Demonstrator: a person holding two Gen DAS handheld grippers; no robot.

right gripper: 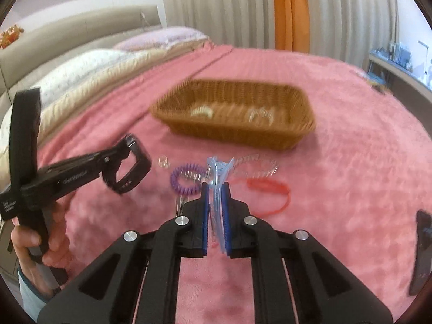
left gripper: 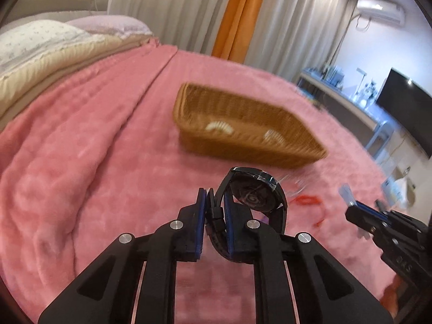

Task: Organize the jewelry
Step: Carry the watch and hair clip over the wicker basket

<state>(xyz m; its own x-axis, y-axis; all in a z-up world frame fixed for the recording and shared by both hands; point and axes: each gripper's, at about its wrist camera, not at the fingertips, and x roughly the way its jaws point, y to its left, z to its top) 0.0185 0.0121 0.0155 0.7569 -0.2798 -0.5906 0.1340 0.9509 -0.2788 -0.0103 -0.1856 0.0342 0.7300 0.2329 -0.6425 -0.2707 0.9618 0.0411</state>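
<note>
My left gripper is shut on the strap of a black watch, which it holds above the pink blanket. The right wrist view shows it at the left, a hand gripping its handle. My right gripper is shut on a light-blue hair clip, also lifted off the blanket. A brown wicker basket sits just beyond both, with white pieces inside. Under the right gripper lie a purple coil hair tie, a red cord and a clear comb-like piece.
A small clear item lies left of the hair tie. A pink blanket covers the bed, with pillows at its head. A dark flat object lies at the right edge. Curtains and a shelf with a screen stand beyond the bed.
</note>
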